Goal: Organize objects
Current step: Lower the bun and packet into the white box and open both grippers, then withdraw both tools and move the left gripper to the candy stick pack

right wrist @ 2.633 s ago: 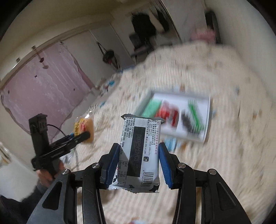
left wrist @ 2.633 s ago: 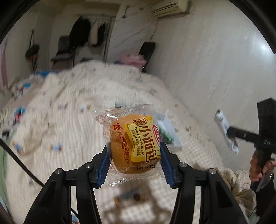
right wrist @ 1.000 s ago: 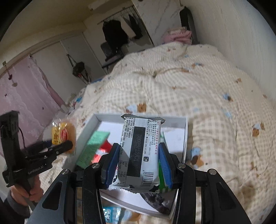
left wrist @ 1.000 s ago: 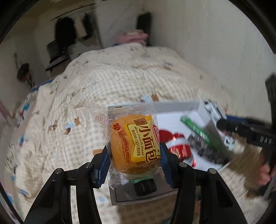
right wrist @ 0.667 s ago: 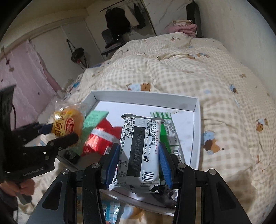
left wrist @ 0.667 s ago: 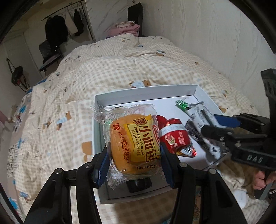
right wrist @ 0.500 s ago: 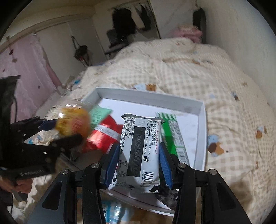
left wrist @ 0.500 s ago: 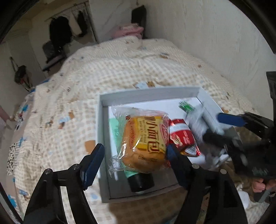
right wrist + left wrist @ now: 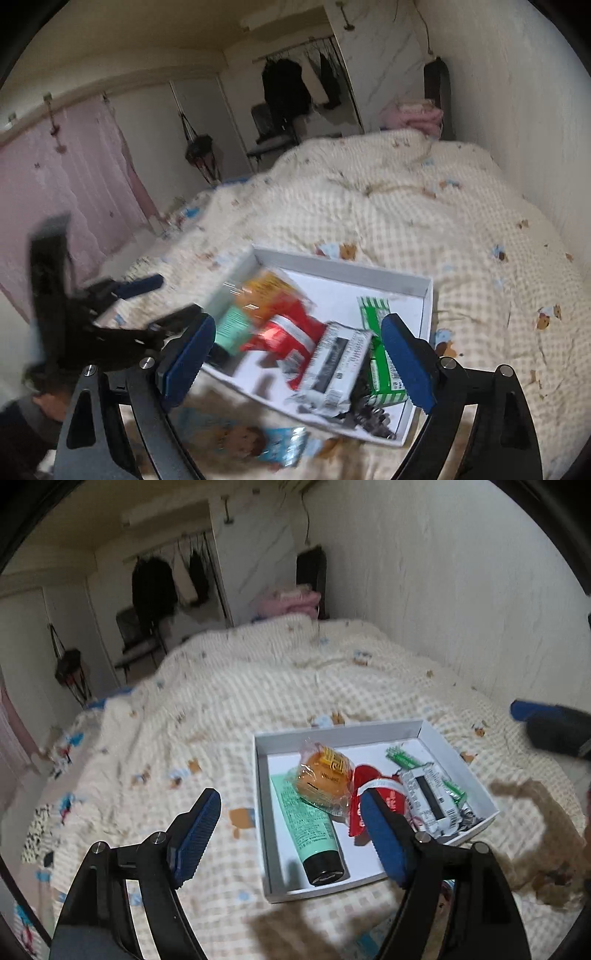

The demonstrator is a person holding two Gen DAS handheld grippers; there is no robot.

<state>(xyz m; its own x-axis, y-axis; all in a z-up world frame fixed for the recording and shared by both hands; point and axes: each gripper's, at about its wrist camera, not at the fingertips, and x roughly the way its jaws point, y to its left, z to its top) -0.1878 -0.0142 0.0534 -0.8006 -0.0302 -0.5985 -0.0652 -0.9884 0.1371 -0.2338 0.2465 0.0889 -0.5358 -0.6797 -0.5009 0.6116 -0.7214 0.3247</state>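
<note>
A white shallow box (image 9: pixel 332 734) lies on the checked bedspread. In it are the orange bread packet (image 9: pixel 325 775), resting on a green tube (image 9: pixel 306 823), a red packet (image 9: pixel 369 790), the grey-and-black packet (image 9: pixel 424 797) and a green packet (image 9: pixel 406 757). My left gripper (image 9: pixel 289 795) hovers in front of the box, its jaws opening with nothing between them. My right gripper (image 9: pixel 298 320) hangs over the box's near side, jaws also opening and empty. Below it lie the grey packet (image 9: pixel 332 362) and the bread packet (image 9: pixel 266 291), which is blurred.
A blue cartoon-printed packet (image 9: pixel 266 443) lies on the bedspread just in front of the box (image 9: pixel 351 269). The wall runs along the bed's right side. Clothes hang and a chair stands at the far end of the room.
Both grippers have opened and let go. The bread packet and the grey packet now lie in the box. Both grippers have drawn back and upward from it.
</note>
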